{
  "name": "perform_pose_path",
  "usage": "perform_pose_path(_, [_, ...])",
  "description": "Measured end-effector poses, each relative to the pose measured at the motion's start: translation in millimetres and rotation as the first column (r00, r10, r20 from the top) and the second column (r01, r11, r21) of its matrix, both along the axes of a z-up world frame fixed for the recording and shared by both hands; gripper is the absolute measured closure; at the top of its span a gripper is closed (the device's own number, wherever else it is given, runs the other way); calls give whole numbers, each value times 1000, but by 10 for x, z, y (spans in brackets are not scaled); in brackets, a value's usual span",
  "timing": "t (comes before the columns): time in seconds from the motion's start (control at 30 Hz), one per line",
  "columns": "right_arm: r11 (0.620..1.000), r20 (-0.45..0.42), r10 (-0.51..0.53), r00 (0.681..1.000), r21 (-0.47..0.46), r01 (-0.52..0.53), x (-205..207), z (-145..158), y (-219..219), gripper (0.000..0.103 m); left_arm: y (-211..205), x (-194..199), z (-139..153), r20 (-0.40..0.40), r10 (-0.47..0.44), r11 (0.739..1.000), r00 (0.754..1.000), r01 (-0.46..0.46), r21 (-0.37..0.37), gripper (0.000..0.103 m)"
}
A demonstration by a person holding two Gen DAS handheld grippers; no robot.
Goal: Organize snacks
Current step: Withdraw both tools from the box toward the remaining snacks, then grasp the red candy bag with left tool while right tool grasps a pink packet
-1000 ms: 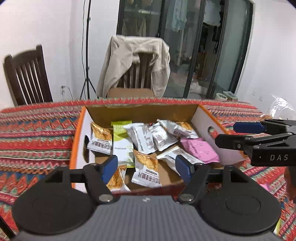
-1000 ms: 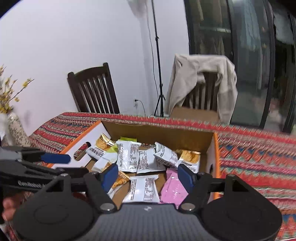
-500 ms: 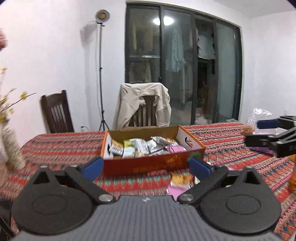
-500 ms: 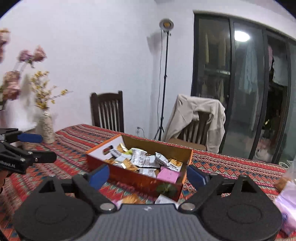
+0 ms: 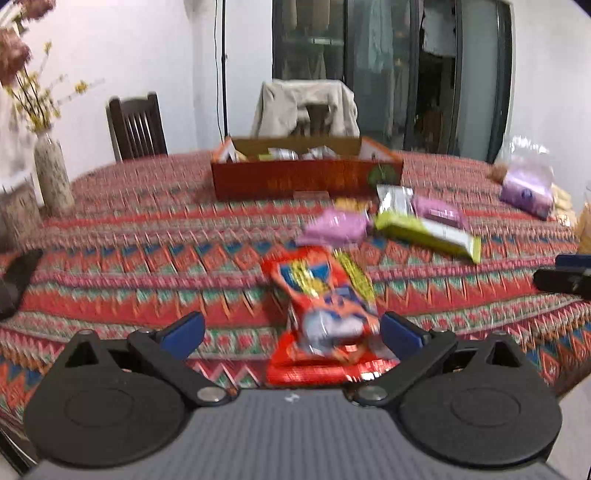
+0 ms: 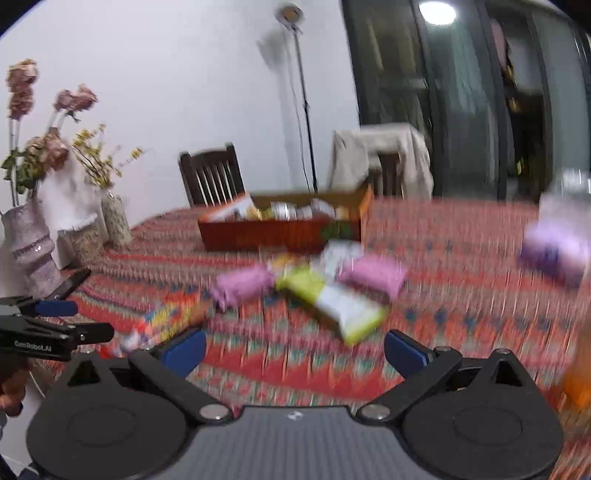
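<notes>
light: indoor, even, fairly bright | source: ceiling light [image 6: 437,12] reflected in dark glass door [image 6: 461,92], right of lamp on stand [image 6: 290,14] | blur: strong motion smear on tablecloth [image 6: 461,258] and packets in right view, milder in left | distortion: fisheye bowing, dark corners | shadows: soft

both grippers have drawn back from the orange box [image 5: 306,177]: a second ago they hung right over its packets, now it lies far across the patterned cloth [image 5: 147,258]. left gripper [image 5: 291,332] and right gripper [image 6: 293,349] have spread their jaws from half open to full width. a red snack bag [image 5: 325,302], unseen before, now lies between the left jaws, untouched on one side at least; pink [image 6: 243,286] and green [image 6: 332,299] packets have come into view.
</notes>
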State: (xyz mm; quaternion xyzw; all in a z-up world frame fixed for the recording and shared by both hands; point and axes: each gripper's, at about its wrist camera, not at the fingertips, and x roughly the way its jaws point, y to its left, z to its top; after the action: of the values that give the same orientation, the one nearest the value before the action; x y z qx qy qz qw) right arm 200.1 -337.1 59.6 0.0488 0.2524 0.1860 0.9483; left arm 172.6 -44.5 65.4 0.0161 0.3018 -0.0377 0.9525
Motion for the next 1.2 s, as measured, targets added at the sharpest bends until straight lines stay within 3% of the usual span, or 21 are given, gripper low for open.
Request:
perform_pose_path(0.17, [1000, -61, -20, 998, 7, 20, -73, -279, 62, 0, -96, 54, -30, -7, -42, 999, 999, 42, 13, 0])
perform_pose_path(0.57, [999, -85, -34, 996, 13, 35, 71, -301, 61, 0, -311, 513, -275, -47, -46, 999, 998, 47, 17, 2])
perform_pose_path(0.6, [999, -89, -34, 995, 17, 35, 93, -305, 69, 0, -303, 537, -286, -48, -54, 998, 997, 55, 16, 5])
perform_pose_path(0.67, [999, -102, -29, 994, 33, 32, 156, -312, 92, 0, -273, 591, -304, -58, -66, 998, 996, 67, 9, 37])
perform_pose_path(0.7, [999, -108, -25, 994, 42, 30, 191, -314, 108, 0, -250, 621, -322, -68, -77, 997, 995, 78, 9, 42])
perform_pose_path(0.83, [995, -152, 14, 988, 100, 1, 400, -334, 205, 0, -59, 709, -312, -50, -91, 996, 995, 90, -4, 49])
perform_pose_path(1.2, [987, -217, 79, 973, 156, -45, 1380, -321, 969, 0, 784, 1154, -192, 21, 34, 997, 999, -32, -74, 50])
